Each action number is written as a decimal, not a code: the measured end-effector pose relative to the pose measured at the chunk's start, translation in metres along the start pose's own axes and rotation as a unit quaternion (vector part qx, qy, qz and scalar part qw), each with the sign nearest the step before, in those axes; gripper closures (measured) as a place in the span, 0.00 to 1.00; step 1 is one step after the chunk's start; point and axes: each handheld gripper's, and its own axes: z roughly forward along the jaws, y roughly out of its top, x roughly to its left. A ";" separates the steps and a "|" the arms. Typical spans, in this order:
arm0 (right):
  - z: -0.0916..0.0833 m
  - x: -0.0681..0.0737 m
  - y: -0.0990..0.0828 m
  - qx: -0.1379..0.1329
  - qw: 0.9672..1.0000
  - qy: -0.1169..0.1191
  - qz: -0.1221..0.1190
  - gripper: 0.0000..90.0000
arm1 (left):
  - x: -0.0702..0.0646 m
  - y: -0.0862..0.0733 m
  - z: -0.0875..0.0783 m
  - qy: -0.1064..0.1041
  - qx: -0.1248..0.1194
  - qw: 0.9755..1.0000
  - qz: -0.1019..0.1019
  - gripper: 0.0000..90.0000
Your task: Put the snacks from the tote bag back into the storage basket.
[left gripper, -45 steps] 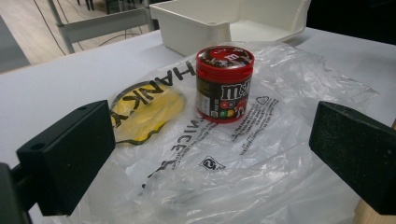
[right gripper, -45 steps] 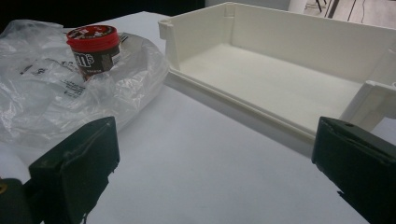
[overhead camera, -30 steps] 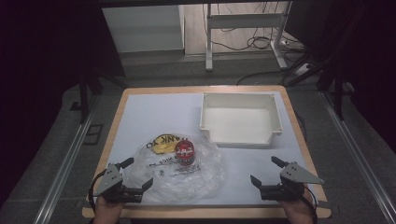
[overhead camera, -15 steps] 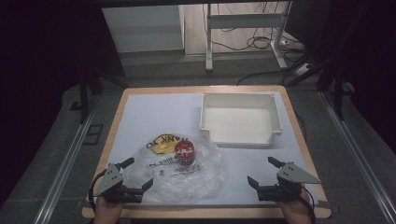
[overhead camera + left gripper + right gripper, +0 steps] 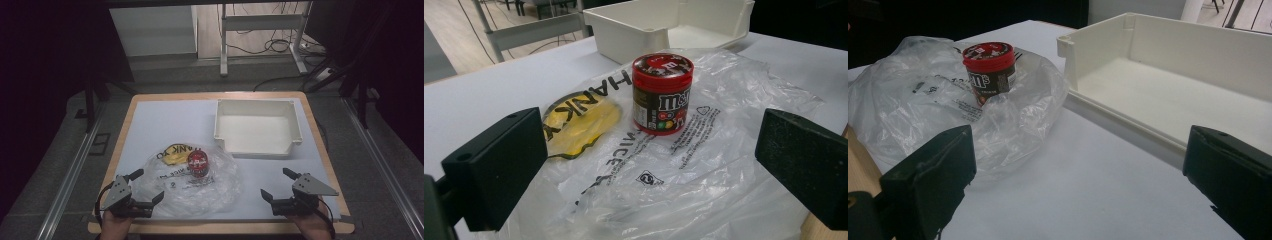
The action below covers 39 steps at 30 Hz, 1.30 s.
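M&M's tub [image 5: 662, 93] is the thing I am working toward. It stands upright on the crinkly clear plastic bag [image 5: 200, 185], with its red lid on top. The bag lies flat on the white table [image 5: 165, 120], near my edge. A yellow patch with black letters [image 5: 583, 116] shows on the bag just beside the tub. Past the bag sits the white tray [image 5: 256, 127], and nothing is in it.

Not much has changed in the last second. The tub, the bag and the tray are right where they were. My left gripper [image 5: 146, 189] has stayed put at the near left edge of the bag. My right gripper [image 5: 281, 185] has slid a little to the left, closer to the bag. I think this means I am only lining up now. Nothing has been picked up yet.

Now the jaws. The left gripper's jaws are spread wide apart. In the left gripper view the tub sits between them but farther off, so they hold nothing. They hang over the near part of the bag, and I cannot tell if they brush it. The right gripper's jaws are wide apart too. They hold nothing, and in the high view they sit over bare table, just to the right of the bag.
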 end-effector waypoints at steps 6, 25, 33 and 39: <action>0.002 0.001 0.002 -0.004 1.000 -0.002 0.003 0.01 | 0.000 0.000 0.000 -0.001 -0.001 1.000 0.001 0.00; 0.010 0.010 0.010 -0.029 0.999 -0.019 0.006 0.02 | -0.001 0.001 0.000 -0.001 -0.004 1.000 0.003 0.00; 0.014 0.014 0.011 -0.030 0.999 -0.023 -0.003 0.03 | -0.001 0.001 -0.001 -0.001 -0.005 1.000 0.003 0.00; 0.020 0.019 0.014 -0.028 0.999 -0.020 -0.009 0.02 | 0.000 0.001 -0.001 0.000 -0.006 1.000 0.003 0.00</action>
